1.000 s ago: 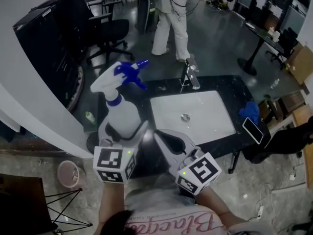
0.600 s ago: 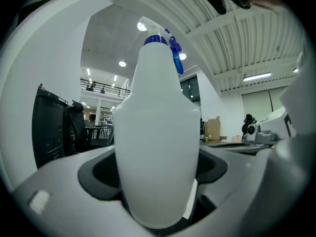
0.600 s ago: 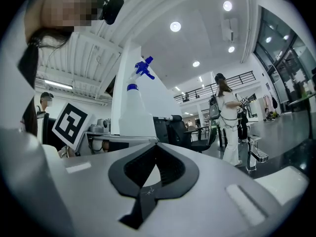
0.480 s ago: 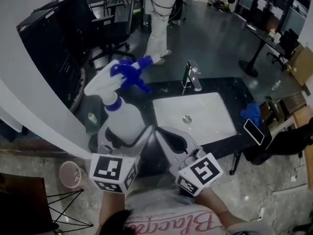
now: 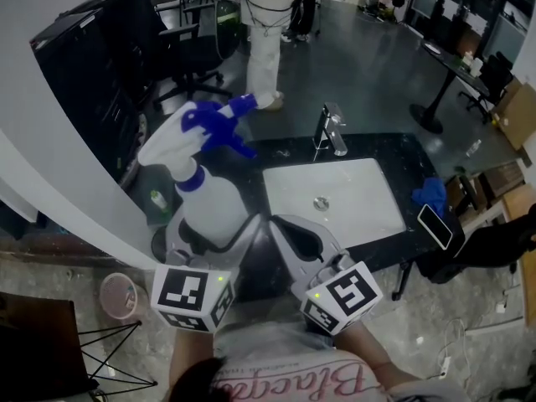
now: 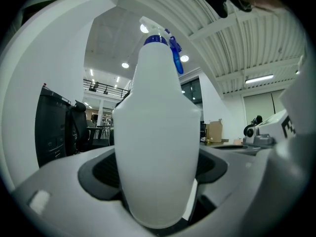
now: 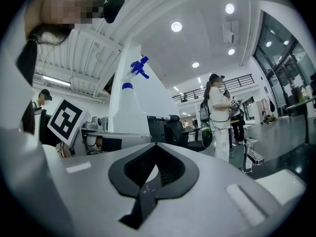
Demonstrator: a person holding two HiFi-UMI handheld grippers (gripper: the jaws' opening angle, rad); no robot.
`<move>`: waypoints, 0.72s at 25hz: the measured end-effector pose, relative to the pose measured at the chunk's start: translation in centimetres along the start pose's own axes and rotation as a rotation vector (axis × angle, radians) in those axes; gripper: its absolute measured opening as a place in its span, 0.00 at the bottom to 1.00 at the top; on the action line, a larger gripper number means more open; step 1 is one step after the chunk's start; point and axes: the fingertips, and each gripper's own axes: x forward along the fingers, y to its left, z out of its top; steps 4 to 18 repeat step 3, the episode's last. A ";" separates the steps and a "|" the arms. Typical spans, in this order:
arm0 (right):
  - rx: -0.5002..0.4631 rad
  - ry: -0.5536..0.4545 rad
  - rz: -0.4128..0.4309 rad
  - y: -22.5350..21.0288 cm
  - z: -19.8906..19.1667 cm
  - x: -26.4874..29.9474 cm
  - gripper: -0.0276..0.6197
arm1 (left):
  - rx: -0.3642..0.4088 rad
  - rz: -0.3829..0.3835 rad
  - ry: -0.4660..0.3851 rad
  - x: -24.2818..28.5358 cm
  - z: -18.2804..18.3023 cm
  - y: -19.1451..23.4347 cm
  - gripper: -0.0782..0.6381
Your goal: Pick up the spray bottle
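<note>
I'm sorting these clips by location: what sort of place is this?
Most likely an open office or workshop hall with a wash station: a white sink with a faucet set in a dark counter, and an office chair beyond.

White sink (image 5: 280,212) set in a black counter (image 5: 394,153), chrome faucet (image 5: 332,129) at its far edge. Blue cloth (image 5: 430,194) and a phone (image 5: 435,224) at the counter's right end. Beyond it: office chair (image 5: 180,53), a person in white trousers (image 5: 262,48). Pink bucket (image 5: 117,296) on the floor, left.
</note>
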 end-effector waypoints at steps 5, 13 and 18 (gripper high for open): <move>-0.012 -0.005 0.004 0.2 0.1 0.0 0.04 | 0.000 0.007 0.001 -0.1 -0.1 0.1 0.67; -0.012 -0.005 0.004 0.2 0.1 0.0 0.04 | 0.000 0.007 0.001 -0.1 -0.1 0.1 0.67; -0.012 -0.005 0.004 0.2 0.1 0.0 0.04 | 0.000 0.007 0.001 -0.1 -0.1 0.1 0.67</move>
